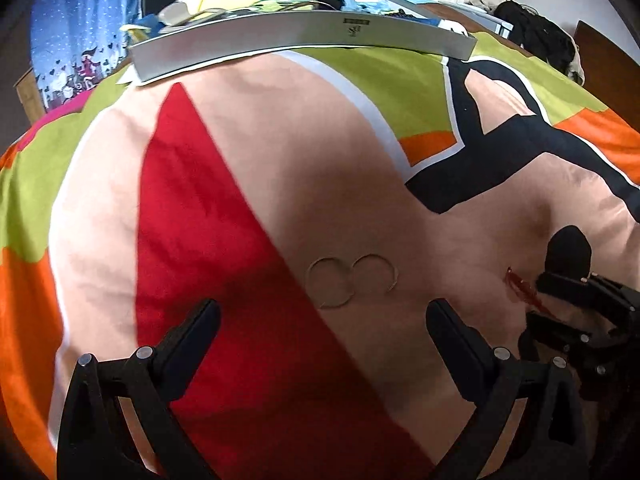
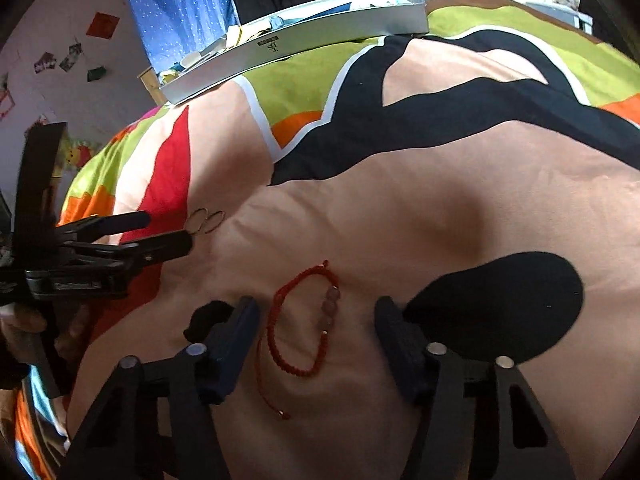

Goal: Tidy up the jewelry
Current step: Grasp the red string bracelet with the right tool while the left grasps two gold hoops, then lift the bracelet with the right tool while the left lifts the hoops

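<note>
Two thin gold hoop earrings lie touching side by side on the peach part of a colourful bedspread. They sit just beyond my left gripper, which is open and low over the fabric. In the right wrist view, a red cord bracelet with a few pink beads lies flat between the fingers of my open right gripper. Its loose cord end trails back toward the camera. The hoops and the left gripper show at the left of that view. The right gripper shows at the left wrist view's right edge, over a bit of the bracelet.
A shallow white box with assorted small items stands at the far side of the bed, also visible as the box in the right wrist view. Blue curtains hang behind it. A black bag lies far right. A hand holds the left gripper.
</note>
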Available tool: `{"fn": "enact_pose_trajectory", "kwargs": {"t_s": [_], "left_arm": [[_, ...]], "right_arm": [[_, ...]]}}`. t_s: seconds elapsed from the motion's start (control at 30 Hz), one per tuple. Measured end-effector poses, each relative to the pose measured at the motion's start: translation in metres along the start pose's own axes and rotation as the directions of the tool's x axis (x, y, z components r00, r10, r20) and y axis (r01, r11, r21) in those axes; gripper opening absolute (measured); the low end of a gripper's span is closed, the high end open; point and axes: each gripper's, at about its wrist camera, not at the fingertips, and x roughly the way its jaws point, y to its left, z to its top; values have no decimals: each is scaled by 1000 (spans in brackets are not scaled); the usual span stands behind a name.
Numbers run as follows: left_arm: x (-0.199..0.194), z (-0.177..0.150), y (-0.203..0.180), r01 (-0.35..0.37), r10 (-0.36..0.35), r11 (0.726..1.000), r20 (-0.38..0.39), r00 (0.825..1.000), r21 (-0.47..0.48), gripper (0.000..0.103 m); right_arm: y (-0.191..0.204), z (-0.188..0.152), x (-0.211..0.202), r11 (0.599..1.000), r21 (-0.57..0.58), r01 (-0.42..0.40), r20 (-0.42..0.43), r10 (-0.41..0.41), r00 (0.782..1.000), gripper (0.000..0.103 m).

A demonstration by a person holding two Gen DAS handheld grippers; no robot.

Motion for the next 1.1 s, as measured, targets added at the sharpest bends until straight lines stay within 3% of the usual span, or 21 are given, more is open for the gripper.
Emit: {"fn": "enact_pose_trajectory", "kwargs": {"t_s": [0.33, 0.4, 0.57, 0.67, 1.1], "left_arm": [[19, 4, -5, 23, -23, 999, -17, 1000, -27, 76], [19, 4, -3, 13, -14, 999, -10, 1000, -37, 63], [21, 6, -7, -2, 2, 1000, -5, 1000, -17, 39], [24, 7, -18, 1, 0, 1000, -7, 1000, 29, 26], [24, 4, -26, -19, 18, 998, 2, 1000, 53, 25]], "right_arm": [[-2, -3, 0, 999, 17, -28, 2, 28, 1000, 49], [-3, -4, 0, 999, 19, -40, 5, 39, 999, 42], [0, -7, 1, 998, 13, -61, -4, 61, 998, 14], [2, -8, 1, 999, 9, -54, -1, 54, 999, 10], [0, -8, 1, 999, 11, -53, 3, 53, 999, 9]]}}
